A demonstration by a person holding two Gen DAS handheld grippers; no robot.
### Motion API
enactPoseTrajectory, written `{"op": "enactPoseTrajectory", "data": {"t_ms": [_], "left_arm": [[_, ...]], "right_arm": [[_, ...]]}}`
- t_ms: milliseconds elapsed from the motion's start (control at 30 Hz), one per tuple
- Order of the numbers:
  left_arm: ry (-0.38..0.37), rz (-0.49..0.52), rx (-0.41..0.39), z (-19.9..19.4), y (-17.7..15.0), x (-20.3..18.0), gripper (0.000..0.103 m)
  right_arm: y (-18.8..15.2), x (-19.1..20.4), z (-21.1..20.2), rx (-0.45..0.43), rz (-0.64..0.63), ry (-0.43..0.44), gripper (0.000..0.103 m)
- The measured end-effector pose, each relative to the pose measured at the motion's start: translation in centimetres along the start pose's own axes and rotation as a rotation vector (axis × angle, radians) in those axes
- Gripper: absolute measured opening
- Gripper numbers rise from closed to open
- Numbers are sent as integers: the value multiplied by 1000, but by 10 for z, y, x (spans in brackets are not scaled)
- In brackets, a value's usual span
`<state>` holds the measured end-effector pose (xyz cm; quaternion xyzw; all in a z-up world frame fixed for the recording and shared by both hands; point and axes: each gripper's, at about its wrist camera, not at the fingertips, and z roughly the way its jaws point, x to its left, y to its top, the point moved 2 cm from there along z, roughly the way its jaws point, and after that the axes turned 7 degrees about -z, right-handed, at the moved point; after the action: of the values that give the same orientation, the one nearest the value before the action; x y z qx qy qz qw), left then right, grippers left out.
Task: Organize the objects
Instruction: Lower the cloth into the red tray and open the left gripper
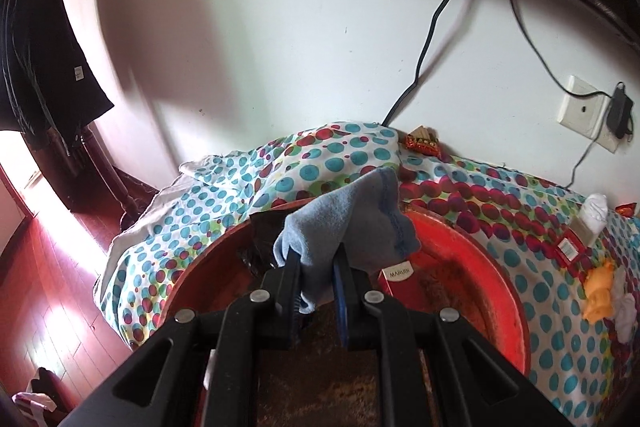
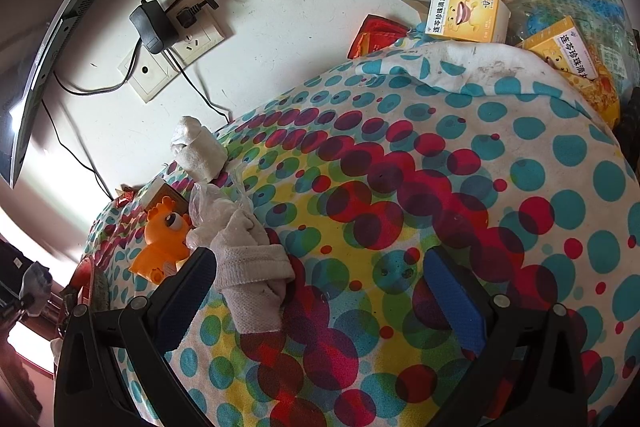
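Blue cloth (image 1: 344,215) pinched in left gripper (image 1: 316,267) above red basin (image 1: 472,247), right gripper (image 2: 320,267) spread wide

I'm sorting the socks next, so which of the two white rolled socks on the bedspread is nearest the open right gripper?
The lower white sock, lying just inside the right gripper beside its left finger; the other sock sits far back near the wall.

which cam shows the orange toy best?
Right wrist: the orange toy lies large beside the left finger, its face and eye clear. The left wrist view catches it only small and distorted at the right edge, its features unreadable.
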<state>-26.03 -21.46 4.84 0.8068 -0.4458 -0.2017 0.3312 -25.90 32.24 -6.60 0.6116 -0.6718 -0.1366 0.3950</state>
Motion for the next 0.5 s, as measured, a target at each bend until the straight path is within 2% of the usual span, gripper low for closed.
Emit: {"op": "enactPoseTrajectory", "data": {"t_ms": [267, 500], "left_arm": [[47, -24, 53, 43, -2, -11, 14], [58, -38, 98, 69, -7, -15, 14]], "right_arm": [[-1, -2, -1, 1, -3, -8, 103], [-1, -2, -2, 0, -1, -7, 103]]}}
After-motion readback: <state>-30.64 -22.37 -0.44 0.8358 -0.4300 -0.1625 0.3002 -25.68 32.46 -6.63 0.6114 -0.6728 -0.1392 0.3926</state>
